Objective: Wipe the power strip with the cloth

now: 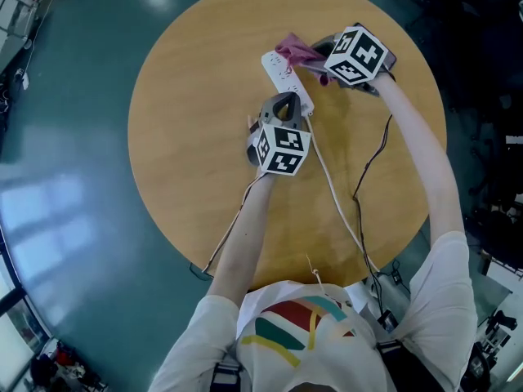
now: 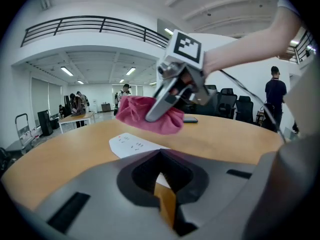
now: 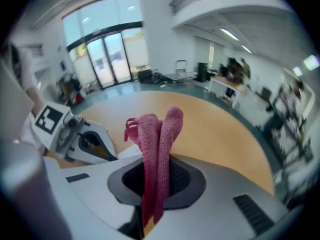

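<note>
A white power strip point(image 1: 281, 69) lies on the round wooden table point(image 1: 188, 137), toward its far side. The left gripper point(image 1: 283, 104) is shut, its tips resting over the strip's near end; the strip point(image 2: 132, 145) stretches away just beyond the closed jaws point(image 2: 162, 158). Over the strip's far end the right gripper point(image 1: 321, 55) is shut on a pink cloth point(image 1: 296, 51). The bunched cloth point(image 2: 150, 115) hangs at the strip's far end. In the right gripper view the cloth point(image 3: 157, 144) stands up out of the closed jaws, and the left gripper point(image 3: 82, 141) shows beyond it.
The strip's white cable point(image 1: 337, 198) runs back to the table's near edge. A black cable point(image 1: 368, 163) trails from the right gripper. A dark phone point(image 2: 190, 119) lies on the table behind the cloth. Teal floor point(image 1: 73, 178) surrounds the table.
</note>
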